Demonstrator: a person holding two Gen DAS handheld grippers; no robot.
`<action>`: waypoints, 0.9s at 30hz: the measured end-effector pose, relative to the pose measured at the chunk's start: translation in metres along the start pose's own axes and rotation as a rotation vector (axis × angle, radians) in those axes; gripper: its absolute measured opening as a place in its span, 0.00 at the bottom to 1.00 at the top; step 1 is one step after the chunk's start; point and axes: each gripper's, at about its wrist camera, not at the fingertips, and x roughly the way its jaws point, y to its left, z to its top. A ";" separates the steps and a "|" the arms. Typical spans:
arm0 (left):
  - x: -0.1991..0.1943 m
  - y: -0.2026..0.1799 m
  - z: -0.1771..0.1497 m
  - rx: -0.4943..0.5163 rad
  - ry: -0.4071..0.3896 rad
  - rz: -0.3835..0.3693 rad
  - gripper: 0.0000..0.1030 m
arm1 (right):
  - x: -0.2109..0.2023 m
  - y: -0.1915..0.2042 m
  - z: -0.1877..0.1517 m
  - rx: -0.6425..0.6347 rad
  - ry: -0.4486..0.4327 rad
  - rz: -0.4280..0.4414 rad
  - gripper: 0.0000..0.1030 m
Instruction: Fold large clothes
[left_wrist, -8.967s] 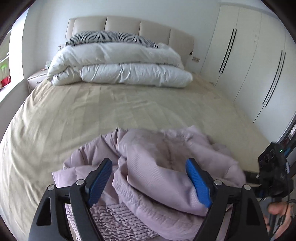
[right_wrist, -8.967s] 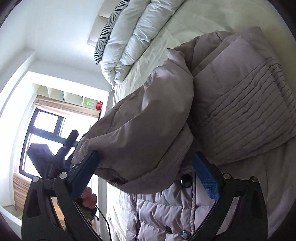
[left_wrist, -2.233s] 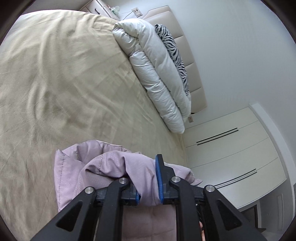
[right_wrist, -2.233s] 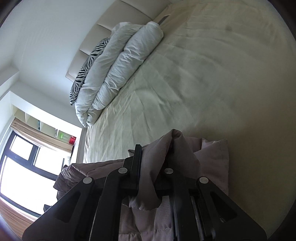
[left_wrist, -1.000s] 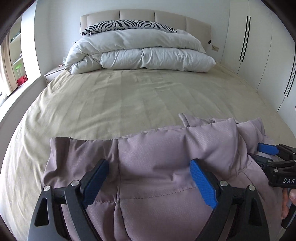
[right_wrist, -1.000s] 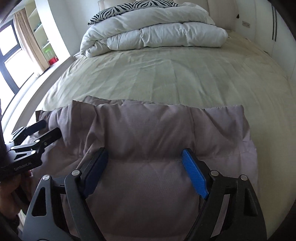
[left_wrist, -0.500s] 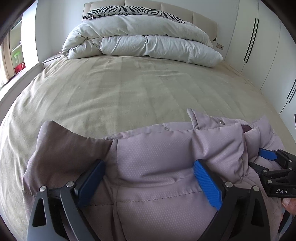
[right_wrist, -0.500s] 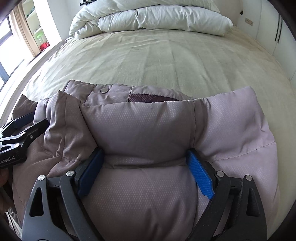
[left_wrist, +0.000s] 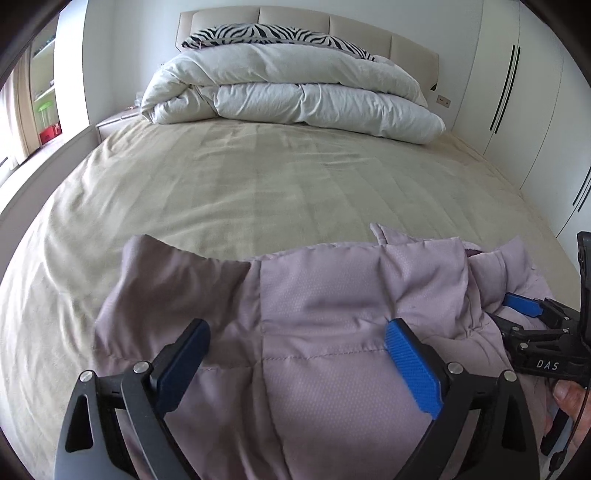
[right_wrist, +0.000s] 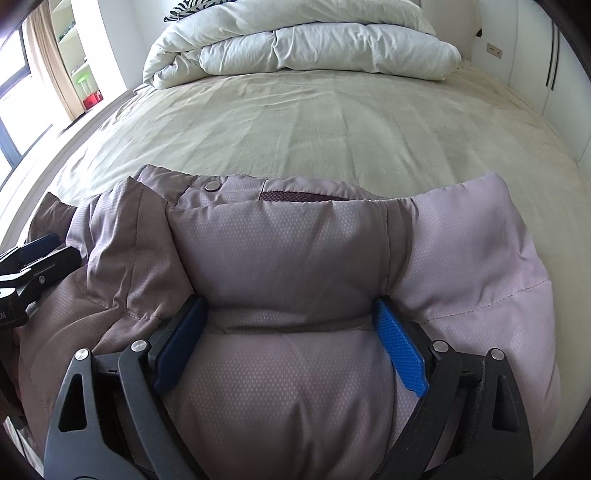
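A lilac quilted puffer jacket (left_wrist: 332, 325) lies folded at the near end of the bed (left_wrist: 258, 192); it also fills the right wrist view (right_wrist: 295, 258), with a snap button and its dark lining showing at the far fold. My left gripper (left_wrist: 297, 354) is open, its blue pads wide apart over the jacket's left part. My right gripper (right_wrist: 290, 325) is open, its pads straddling a puffed fold of the jacket without pinching it. The right gripper also shows at the right edge of the left wrist view (left_wrist: 532, 314).
A folded white duvet (left_wrist: 291, 96) and a zebra-striped pillow (left_wrist: 273, 35) lie at the headboard. White wardrobe doors (left_wrist: 517, 92) stand to the right. A window ledge and shelves (right_wrist: 70, 74) run along the left. Beige sheet stretches between jacket and duvet.
Both grippers, shut on the jacket 2.2 s ago, have opened and released it. In the last second they sank lower and the jacket's far edge slumped into a bulging fold.
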 end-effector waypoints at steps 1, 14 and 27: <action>-0.013 0.001 0.000 0.009 -0.038 0.036 0.96 | -0.011 0.001 -0.001 0.016 -0.024 0.001 0.89; 0.016 0.047 -0.018 -0.096 0.019 0.065 0.98 | 0.003 0.058 0.018 -0.071 0.005 0.040 0.93; 0.031 0.052 -0.019 -0.122 0.061 0.008 1.00 | 0.019 0.049 0.012 -0.061 -0.025 0.067 0.96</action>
